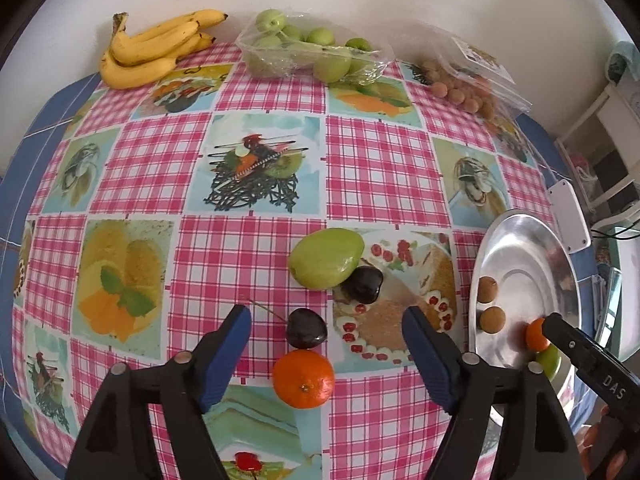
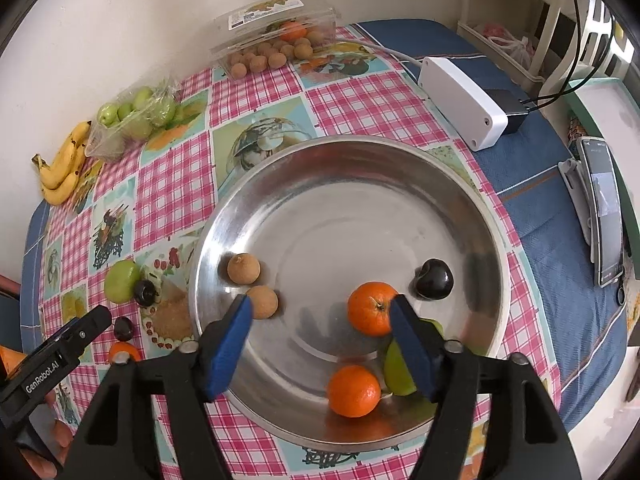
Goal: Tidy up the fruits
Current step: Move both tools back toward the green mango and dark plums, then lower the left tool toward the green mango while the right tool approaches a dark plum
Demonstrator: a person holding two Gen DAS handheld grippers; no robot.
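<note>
Left tool [image 1: 326, 334]: jaws wide, empty, above cherry [image 1: 306, 328] and mandarin [image 1: 303, 378] on table [image 1: 256, 248] | right tool [image 2: 320, 322]: jaws wide, empty, over steel dish [image 2: 460, 184] holding mandarins [image 2: 372, 308], longans [image 2: 243, 269], cherry [image 2: 434, 279]

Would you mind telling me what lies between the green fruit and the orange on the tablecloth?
Two dark cherries lie in a line between the green fruit and the orange, shown best in the left wrist view.
</note>
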